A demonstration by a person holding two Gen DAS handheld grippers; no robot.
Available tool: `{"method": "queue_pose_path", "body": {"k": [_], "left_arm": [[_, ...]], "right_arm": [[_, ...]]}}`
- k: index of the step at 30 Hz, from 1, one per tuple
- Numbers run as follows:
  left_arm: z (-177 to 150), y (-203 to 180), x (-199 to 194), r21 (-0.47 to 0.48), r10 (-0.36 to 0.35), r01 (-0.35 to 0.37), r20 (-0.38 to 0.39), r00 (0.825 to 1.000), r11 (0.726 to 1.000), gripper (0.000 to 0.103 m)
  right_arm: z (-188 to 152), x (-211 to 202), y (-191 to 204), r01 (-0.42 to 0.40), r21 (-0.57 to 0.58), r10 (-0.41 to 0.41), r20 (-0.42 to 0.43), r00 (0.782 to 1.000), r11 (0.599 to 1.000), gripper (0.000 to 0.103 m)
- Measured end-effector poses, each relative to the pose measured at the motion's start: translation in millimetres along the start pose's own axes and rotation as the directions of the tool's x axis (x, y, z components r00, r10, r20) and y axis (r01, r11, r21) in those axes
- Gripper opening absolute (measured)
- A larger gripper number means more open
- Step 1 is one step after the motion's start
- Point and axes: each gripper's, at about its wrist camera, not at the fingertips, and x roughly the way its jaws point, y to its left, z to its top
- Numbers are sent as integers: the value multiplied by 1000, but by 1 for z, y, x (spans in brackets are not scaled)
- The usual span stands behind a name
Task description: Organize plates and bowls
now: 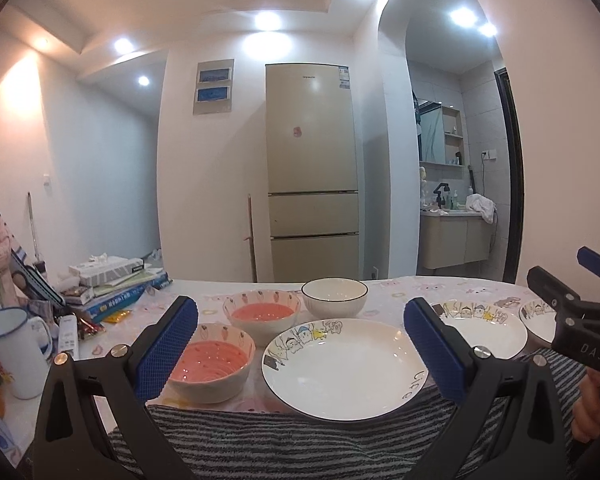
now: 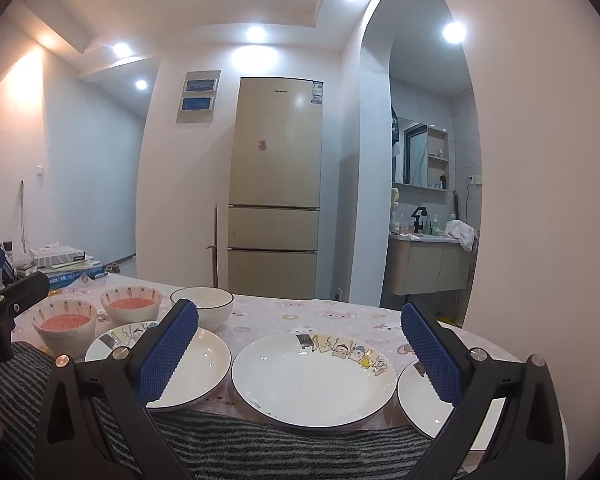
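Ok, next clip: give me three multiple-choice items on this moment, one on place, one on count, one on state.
1. Where does the white bowl stand?
A. On a plate
B. Behind the plates, beside a pink bowl
C. On the books

2. How many plates are on the table?
A. One
B. Three
C. Five

3. What state are the two grippers in?
A. Both open, holding nothing
B. Left shut on a bowl
C. Right shut on a plate

Answers:
1 B: in the left wrist view it sits on the cloth past the left plate, next to the far pink bowl.
2 B: the right wrist view shows the left plate, middle plate and right plate.
3 A: the left gripper and right gripper both show wide gaps with no dish between the pads.
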Motion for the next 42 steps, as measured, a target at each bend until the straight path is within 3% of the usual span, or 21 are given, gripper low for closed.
{"method": "queue_pose_path", "body": {"k": [4,7,16,22,28,33,36,40,42], "left_arm": [[1,-3,-3,11,11,-11,11,1000,1000,103],[1,-11,-5,54,90,-91,20,996,994,103],[0,-4,2,23,18,-18,-15,1000,1000,103],[-1,-15,3,75,40,-37,-27,999,996,103],[0,-12,0,67,44,-43,-11,999,997,103],[4,-10,0,63,39,-38,-11,999,997,103],[15,-8,2,86,16,-11,-57,998,996,103],[32,1,-9,91,34,-31,-35,999,995,103],[42,7,-15,88,49,-47,-22,999,995,103]], "right_arm": [[-1,-2,1,2,-3,-2,5,1000,1000,103],[-1,-2,-1,1,11,-1,4,1000,1000,103],[2,-5,0,11,-7,-11,15,1000,1000,100],[4,-4,-2,12,3,-12,16,1000,1000,100],[3,-7,-4,24,15,-25,30,999,1000,103],[3,6,-4,26,15,-26,-32,999,1000,103],[13,5,-4,28,2,-28,-34,999,1000,103],[45,-12,-9,-50,23,49,16,999,999,103],[58,-19,-11,-48,55,45,44,998,997,103]]}}
